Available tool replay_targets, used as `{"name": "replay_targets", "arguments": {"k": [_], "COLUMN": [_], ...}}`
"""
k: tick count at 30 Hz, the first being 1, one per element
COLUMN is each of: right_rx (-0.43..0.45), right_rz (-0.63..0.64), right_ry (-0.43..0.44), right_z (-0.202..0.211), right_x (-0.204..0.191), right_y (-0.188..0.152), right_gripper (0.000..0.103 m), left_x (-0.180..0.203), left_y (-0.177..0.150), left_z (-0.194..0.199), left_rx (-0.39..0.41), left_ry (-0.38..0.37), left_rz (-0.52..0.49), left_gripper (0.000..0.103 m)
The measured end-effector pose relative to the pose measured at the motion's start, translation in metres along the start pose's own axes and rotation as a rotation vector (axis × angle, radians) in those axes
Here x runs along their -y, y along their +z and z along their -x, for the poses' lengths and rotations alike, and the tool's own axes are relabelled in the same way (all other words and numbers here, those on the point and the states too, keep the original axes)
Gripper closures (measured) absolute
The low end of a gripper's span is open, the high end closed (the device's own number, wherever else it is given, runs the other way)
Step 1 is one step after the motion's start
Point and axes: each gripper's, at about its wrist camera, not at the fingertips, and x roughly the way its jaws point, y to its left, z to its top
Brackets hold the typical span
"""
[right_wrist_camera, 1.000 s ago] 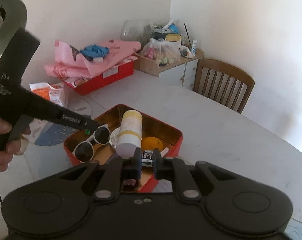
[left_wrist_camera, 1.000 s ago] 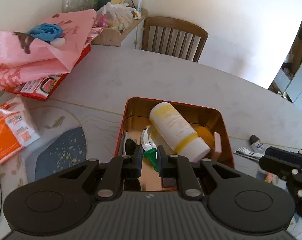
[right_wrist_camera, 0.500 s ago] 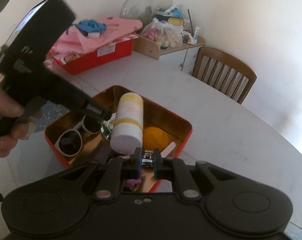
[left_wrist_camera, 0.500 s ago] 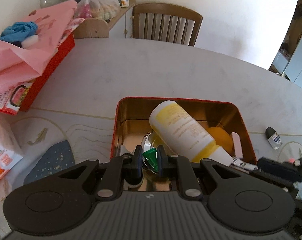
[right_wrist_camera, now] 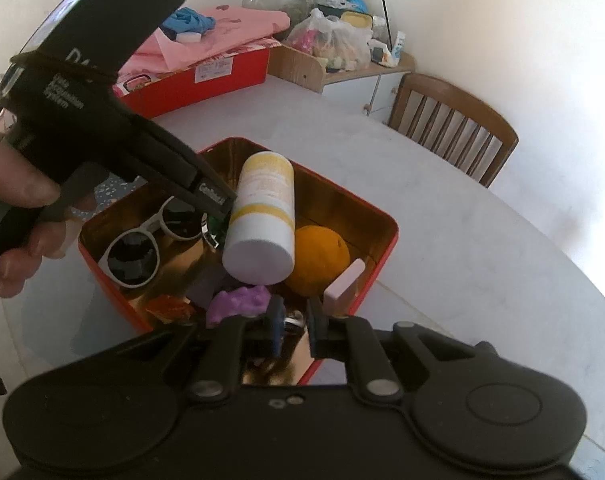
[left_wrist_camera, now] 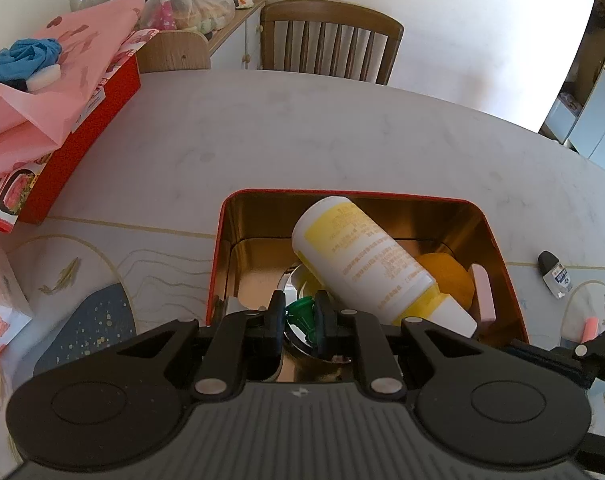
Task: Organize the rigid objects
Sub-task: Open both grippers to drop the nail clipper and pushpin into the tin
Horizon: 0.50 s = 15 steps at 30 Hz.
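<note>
A red tin (left_wrist_camera: 498, 236) with a gold inside sits on the white table; it also shows in the right wrist view (right_wrist_camera: 390, 232). In it lie a white-and-yellow bottle (left_wrist_camera: 366, 256) (right_wrist_camera: 262, 216), an orange (right_wrist_camera: 318, 260), white sunglasses (right_wrist_camera: 142, 244), a pink block (right_wrist_camera: 342, 286) and a purple lump (right_wrist_camera: 238, 302). My left gripper (left_wrist_camera: 298, 312) is shut on a small green piece (left_wrist_camera: 302, 312), low inside the tin beside the bottle. My right gripper (right_wrist_camera: 293, 322) is shut on a small metal clip (right_wrist_camera: 292, 322) over the tin's near corner.
A red box (left_wrist_camera: 78, 148) under pink paper (left_wrist_camera: 54, 92) stands at the left. A wooden chair (left_wrist_camera: 330, 44) is behind the table. A small dark-capped tube (left_wrist_camera: 554, 270) and a pink stick (left_wrist_camera: 590, 328) lie right of the tin. An orange packet lies at the left edge.
Both grippers have moved closer over the tin. The left one has dropped into it with the green piece; the right one has come over the near corner with the clip.
</note>
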Motion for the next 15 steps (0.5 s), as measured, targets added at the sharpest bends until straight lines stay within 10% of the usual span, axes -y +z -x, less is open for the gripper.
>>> {"name": "replay_targets", "arguments": {"k": [15], "right_rx": [0.007], "right_rz": [-0.111], "right_ry": [0.069], "right_z": [0.018], "right_x": [0.01], "right_y": [0.0], "right_gripper": [0.072], "left_x": [0.004], "left_y": [-0.013], "left_z": [0.023], "left_rx": [0.009], "left_ry": [0.006], "left_rz": [-0.002], "left_gripper": [0.088]}}
